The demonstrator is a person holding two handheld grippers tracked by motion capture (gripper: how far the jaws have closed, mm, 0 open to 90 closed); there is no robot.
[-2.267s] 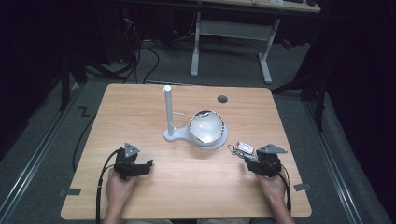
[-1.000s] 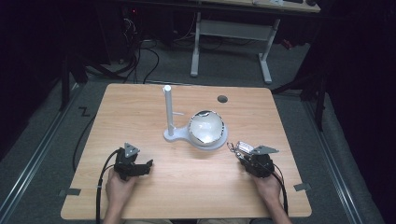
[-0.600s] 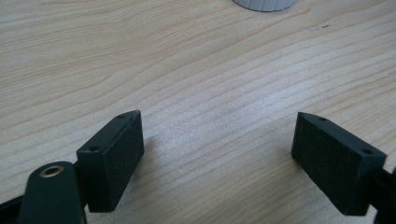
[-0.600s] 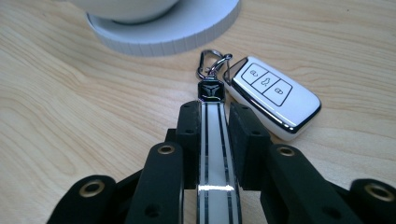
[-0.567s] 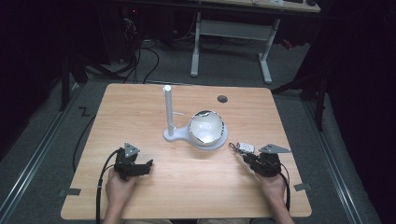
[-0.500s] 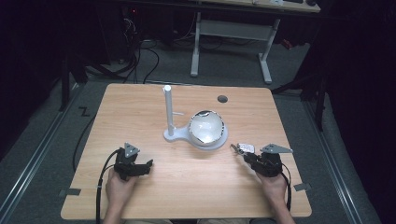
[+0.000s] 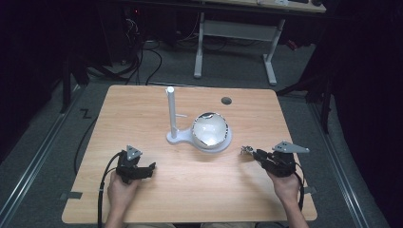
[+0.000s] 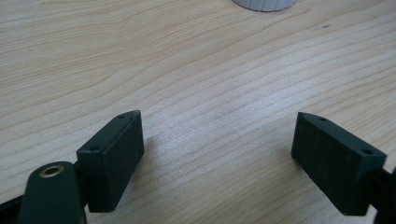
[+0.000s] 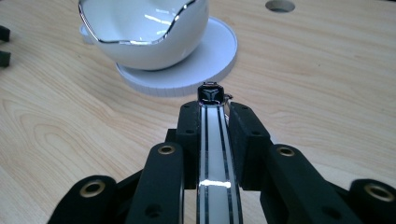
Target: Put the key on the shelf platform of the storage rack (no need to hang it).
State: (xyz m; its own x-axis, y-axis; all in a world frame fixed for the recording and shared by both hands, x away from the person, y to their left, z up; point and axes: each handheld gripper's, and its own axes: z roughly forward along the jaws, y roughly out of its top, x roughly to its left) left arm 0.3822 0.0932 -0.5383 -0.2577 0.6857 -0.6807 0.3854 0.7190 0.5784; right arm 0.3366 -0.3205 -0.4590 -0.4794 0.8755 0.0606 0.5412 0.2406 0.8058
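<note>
A white bowl with a silver rim (image 7: pixel 210 129) sits on the round white base (image 7: pixel 183 138) of a stand whose thin white post (image 7: pixel 171 111) rises at its left. My right gripper (image 7: pixel 254 153) lies low on the table to the right of the base, shut on a white band with dark edge lines (image 9: pixel 212 154) that ends in a small dark metal clasp (image 9: pixel 210 93). In the right gripper view the bowl (image 9: pixel 144 37) and base (image 9: pixel 205 60) lie just beyond the clasp. My left gripper (image 7: pixel 147 168) rests at the front left, open (image 8: pixel 219 140) over bare wood.
The wooden table (image 7: pixel 142 109) has a round cable hole (image 7: pixel 226 100) near its far edge, behind the bowl. Dark floor with cables and the legs of another desk lie beyond. A sliver of the white base (image 8: pixel 264 3) shows far ahead of the left jaws.
My right gripper has shifted a little to the right and back, still holding the band beside the base. The left gripper has stayed put.
</note>
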